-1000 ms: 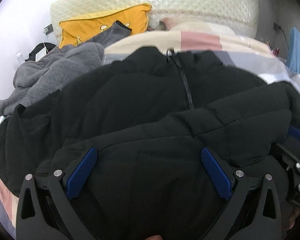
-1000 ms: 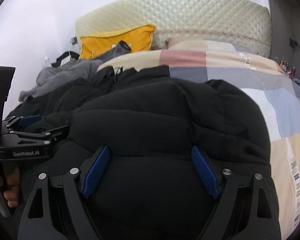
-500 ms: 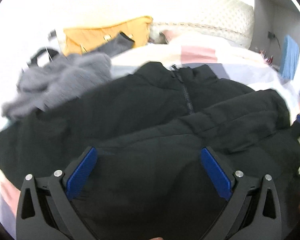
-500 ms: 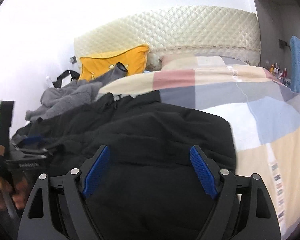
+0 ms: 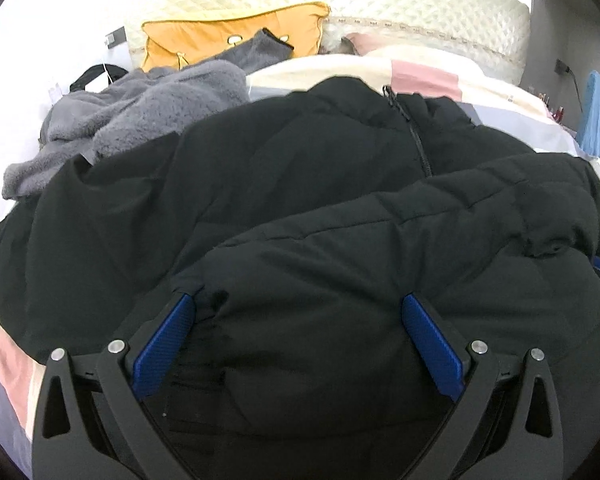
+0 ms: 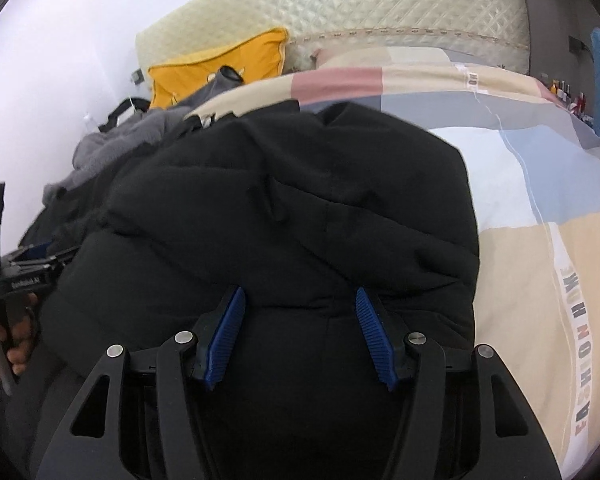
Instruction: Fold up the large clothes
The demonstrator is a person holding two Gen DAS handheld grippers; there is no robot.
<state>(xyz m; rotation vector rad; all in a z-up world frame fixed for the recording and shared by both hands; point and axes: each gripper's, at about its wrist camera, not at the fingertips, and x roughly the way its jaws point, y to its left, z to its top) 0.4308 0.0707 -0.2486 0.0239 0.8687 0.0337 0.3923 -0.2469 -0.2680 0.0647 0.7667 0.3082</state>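
Observation:
A large black padded jacket (image 5: 300, 184) lies spread on the bed, zip at the top centre, with one side folded across its lower part. My left gripper (image 5: 298, 300) is wide open with the jacket's folded hem bulging between its blue fingers (image 5: 164, 344). In the right wrist view the same jacket (image 6: 292, 200) fills the middle. My right gripper (image 6: 300, 298) is partly closed, its blue fingers (image 6: 372, 336) pressing into a bunch of the jacket's near edge. The left gripper (image 6: 24, 276) shows at the left edge of that view.
The bed has a patchwork quilt (image 6: 540, 200) and a quilted cream headboard (image 5: 420, 4). A yellow cushion (image 5: 220, 36) leans at the back. A grey fleece garment (image 5: 140, 116) lies heaped left of the jacket. A blue towel (image 5: 598, 112) hangs at the far right.
My right gripper's jaws have narrowed around the jacket's near edge. Both views shifted and the left one blurred briefly; the fold now lies higher over the jacket.

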